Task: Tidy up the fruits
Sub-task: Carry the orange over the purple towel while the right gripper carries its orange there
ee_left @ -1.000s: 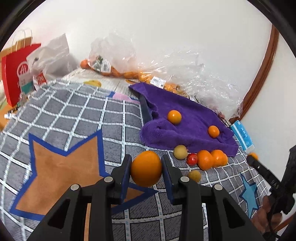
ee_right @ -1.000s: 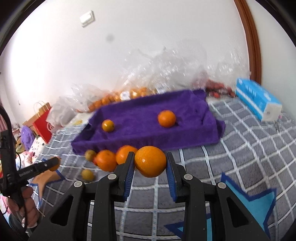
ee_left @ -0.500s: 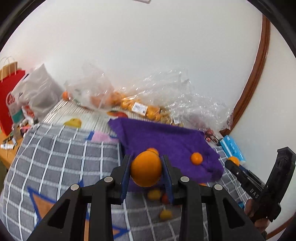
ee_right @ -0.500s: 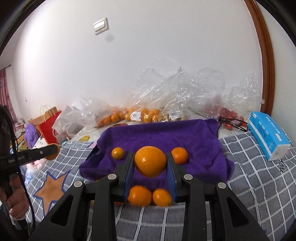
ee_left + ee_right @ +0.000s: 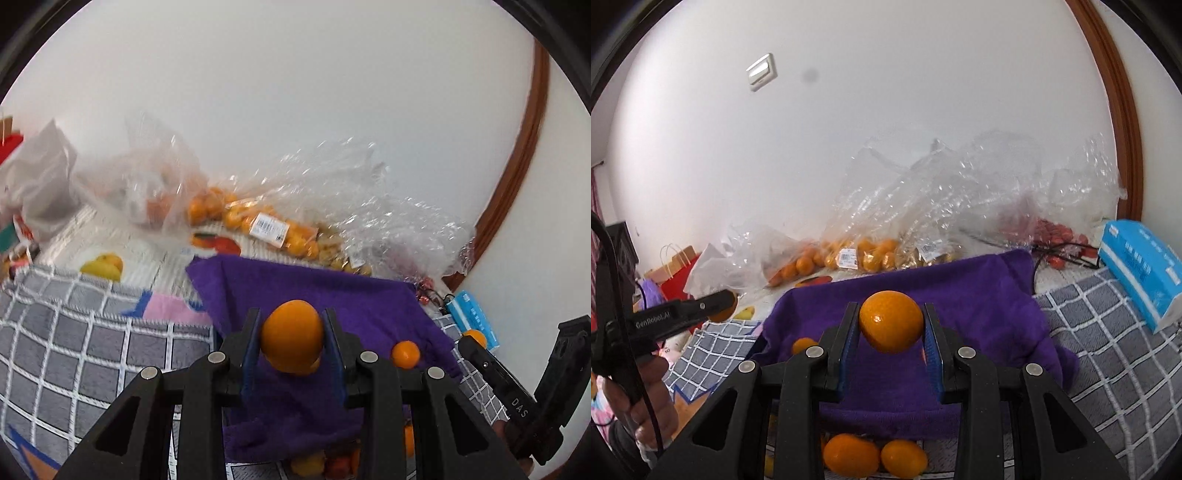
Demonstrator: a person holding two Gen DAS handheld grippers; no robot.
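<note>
My left gripper (image 5: 291,341) is shut on an orange (image 5: 291,338) and holds it above the purple towel (image 5: 314,295). My right gripper (image 5: 891,326) is shut on another orange (image 5: 891,321), also above the purple towel (image 5: 979,295). A small orange (image 5: 405,354) lies on the towel at the right in the left wrist view, and one (image 5: 802,345) at the left in the right wrist view. Two loose oranges (image 5: 851,456) lie on the blanket in front of the towel. The other gripper shows at each view's edge.
Clear plastic bags of oranges (image 5: 864,254) lie along the wall behind the towel. A blue tissue pack (image 5: 1141,266) sits at the right. A red paper bag (image 5: 677,273) stands at the left. The grey checked blanket (image 5: 1115,350) covers the surface.
Both grippers have lifted and moved forward with their oranges, from over the blanket to above the purple towel. The loose fruit now sits low, under the fingers.
</note>
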